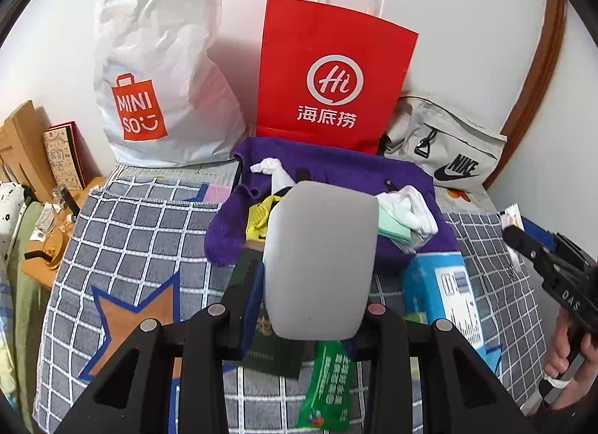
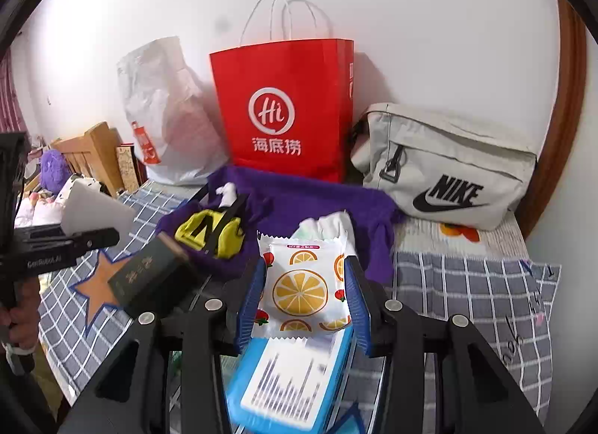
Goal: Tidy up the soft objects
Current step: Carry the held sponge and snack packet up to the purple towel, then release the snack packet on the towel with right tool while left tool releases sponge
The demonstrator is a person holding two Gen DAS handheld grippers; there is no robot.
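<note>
A white MINISO plastic bag point(image 1: 157, 71), a red "Hi" paper bag point(image 1: 332, 75) and a grey NIKE pouch point(image 2: 448, 165) line the wall behind the bed point(image 1: 123, 232). Above its checked cover, the left hand-held gripper point(image 1: 317, 266) clamps a plain grey-white sponge block point(image 1: 319, 258). The right hand-held gripper point(image 2: 302, 295) grips an orange-slice printed wet-wipe packet point(image 2: 302, 292).

Red paper bag point(image 2: 284, 112) with a white logo; white plastic bag point(image 1: 160, 68) with a red print; purple cloth point(image 2: 317, 198); orange-slice packet point(image 2: 302, 292); grey white-checked bed cover point(image 1: 130, 232).
</note>
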